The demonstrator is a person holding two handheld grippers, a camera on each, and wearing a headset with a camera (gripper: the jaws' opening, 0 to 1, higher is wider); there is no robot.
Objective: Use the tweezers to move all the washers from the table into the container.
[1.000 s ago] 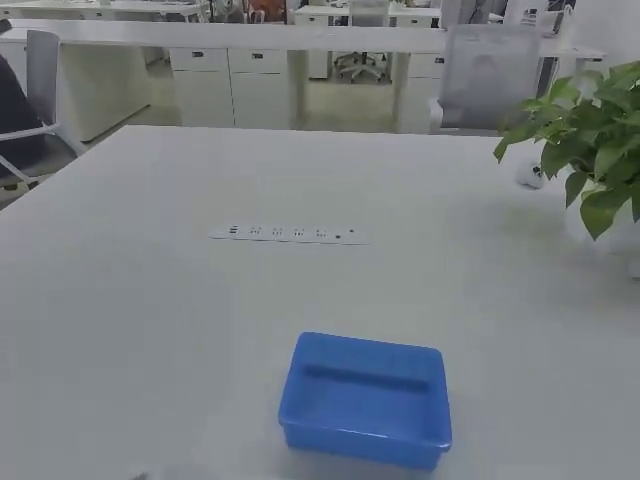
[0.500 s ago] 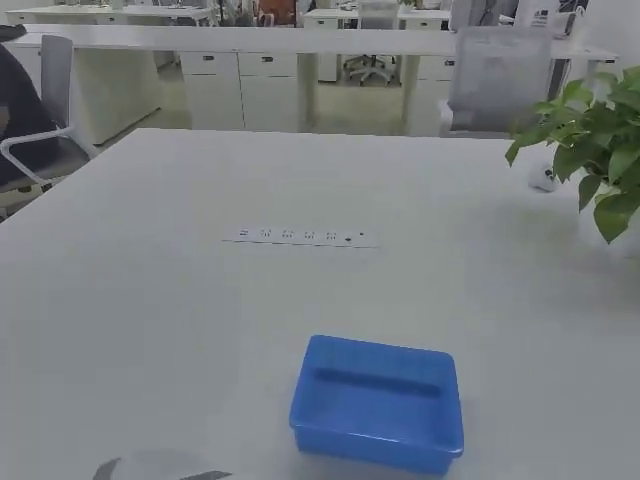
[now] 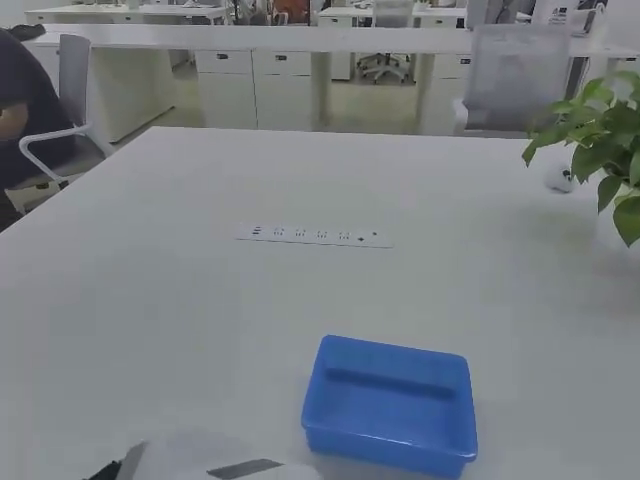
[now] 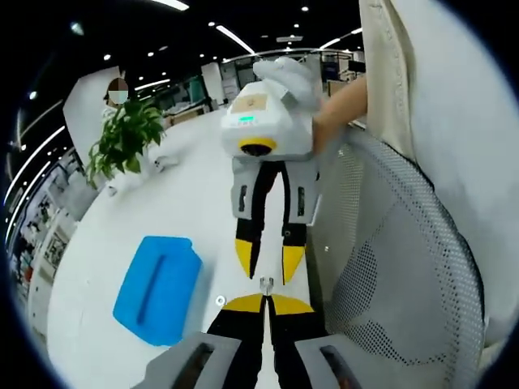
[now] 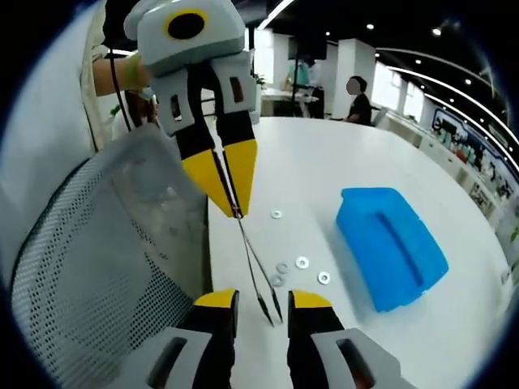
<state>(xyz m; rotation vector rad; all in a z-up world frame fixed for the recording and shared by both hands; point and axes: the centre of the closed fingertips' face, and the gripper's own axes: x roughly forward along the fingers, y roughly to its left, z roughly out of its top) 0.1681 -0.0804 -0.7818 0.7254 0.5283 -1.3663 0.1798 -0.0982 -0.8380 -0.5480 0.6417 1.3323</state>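
- we see the left claw (image 5: 233,207) pinched shut on the joined end of the tweezers (image 5: 253,259), its yellow tips meeting around the metal;
- the tweezers' long axis runs straight from the left claw toward the right claw (image 5: 263,304); the two prongs point at the right claw and spread slightly apart toward their tips;
- the right claw stands open and holds nothing; the prong tips lie in the gap between its jaws, and we cannot tell whether they touch either one;
- five washers (image 5: 302,262) lie flat on the white bench (image 3: 200,300), between the tweezers and the blue container (image 3: 385,440); four sit near each other, one apart nearer the left claw;
- in the head view the container sits with its long side across our view.
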